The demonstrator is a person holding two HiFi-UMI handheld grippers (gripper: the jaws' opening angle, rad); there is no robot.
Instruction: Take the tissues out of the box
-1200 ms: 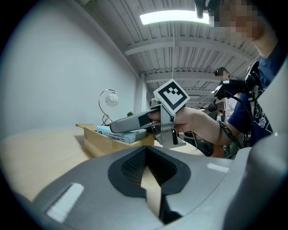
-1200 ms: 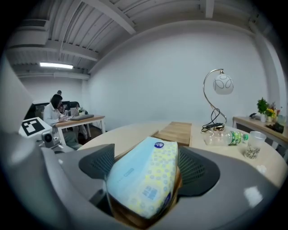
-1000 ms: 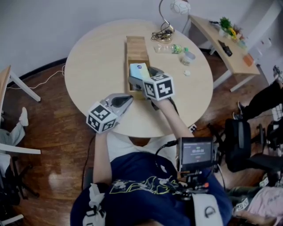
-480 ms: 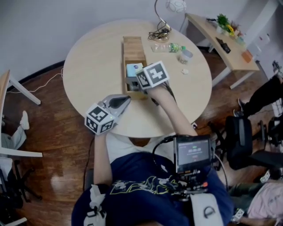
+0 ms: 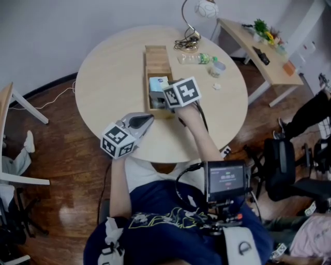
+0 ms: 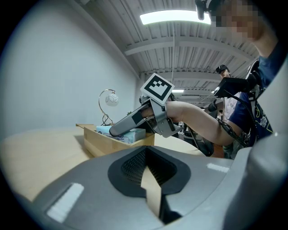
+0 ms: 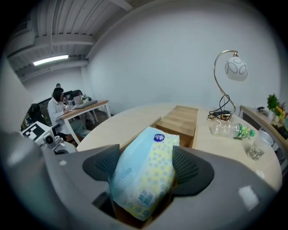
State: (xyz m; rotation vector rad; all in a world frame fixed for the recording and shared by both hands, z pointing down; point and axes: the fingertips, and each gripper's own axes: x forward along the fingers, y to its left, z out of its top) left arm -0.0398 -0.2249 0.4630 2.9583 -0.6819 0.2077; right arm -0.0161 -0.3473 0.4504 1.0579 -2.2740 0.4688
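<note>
A long wooden box [image 5: 156,54] lies on the round table [image 5: 108,77]. In its near end is a pale blue tissue pack [image 5: 158,83] with yellow dots. My right gripper [image 5: 156,98] tilts down into the box; its jaws have just been closing, and both pads touch the sides of the tissue pack [image 7: 144,179]. The left gripper view shows that gripper [image 6: 114,131] on the tissue pack [image 6: 128,133] inside the box [image 6: 101,143]. My left gripper [image 5: 150,118] rests low over the table's near edge, short of the box, shut with nothing in it.
Behind the box stand a lamp [image 5: 199,8] with its cable, a lying plastic bottle [image 5: 199,58] and a cup [image 5: 218,67]. A side table [image 5: 258,46] stands at the right. A person [image 7: 58,101] sits at a far desk.
My right gripper has tipped further down over the tissue pack in the box. The left gripper has stayed where it was.
</note>
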